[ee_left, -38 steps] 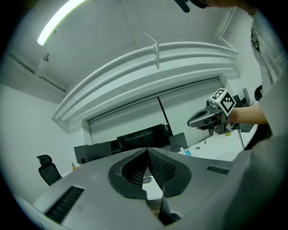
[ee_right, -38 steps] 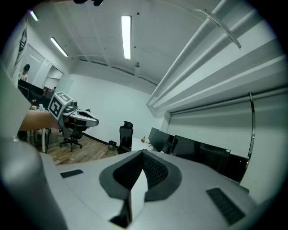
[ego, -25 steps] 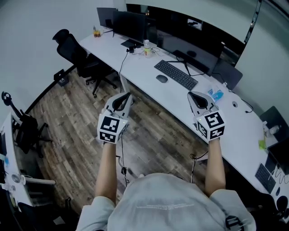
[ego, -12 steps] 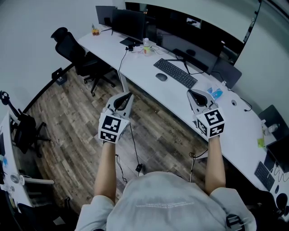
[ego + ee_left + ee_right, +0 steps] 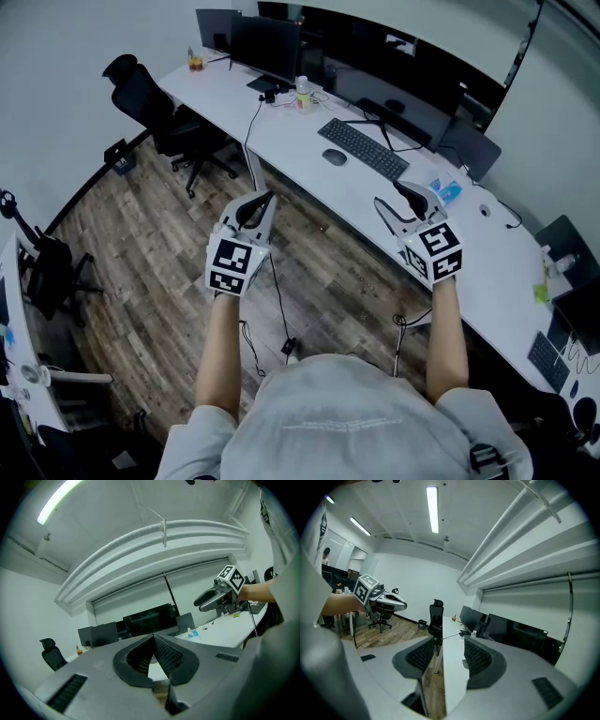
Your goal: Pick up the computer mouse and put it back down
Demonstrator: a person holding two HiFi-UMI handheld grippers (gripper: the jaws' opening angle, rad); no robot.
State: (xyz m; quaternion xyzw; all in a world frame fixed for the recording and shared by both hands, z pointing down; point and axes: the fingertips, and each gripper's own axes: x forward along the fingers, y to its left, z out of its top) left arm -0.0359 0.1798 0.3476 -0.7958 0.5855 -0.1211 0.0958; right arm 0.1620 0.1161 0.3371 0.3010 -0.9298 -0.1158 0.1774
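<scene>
A long white desk (image 5: 487,272) is running diagonally through the room, from the far left corner towards the near right, with pale walls closing in behind it. A row of black monitors (image 5: 403,89) is standing along its back edge, and a flat black keyboard (image 5: 364,150) is lying in front of them. The small grey computer mouse (image 5: 335,157) is sitting on the desk top just beside the keyboard's left end, close to the desk's front edge, with nothing touching it. A clear plastic bottle (image 5: 302,94) is standing farther back to the left.

The person is standing by the desk's front edge, holding both tools out ahead. The left gripper (image 5: 265,200) is hanging over the brown wood-plank floor (image 5: 141,253), off the desk, its jaws pressing together at the tips with nothing between them. The right gripper (image 5: 388,193) is hovering over the near strip of the desk, to the right of the keyboard and well apart from the mouse. Its jaws are standing parted by a moderate gap and gripping nothing.

The desk top between the right gripper and the mouse is showing plain white. To the left the floor is opening out wide. A black office chair (image 5: 155,103) is sitting pulled back from the desk's far end, and a thin black cable (image 5: 279,302) is trailing across the boards below the left gripper.
</scene>
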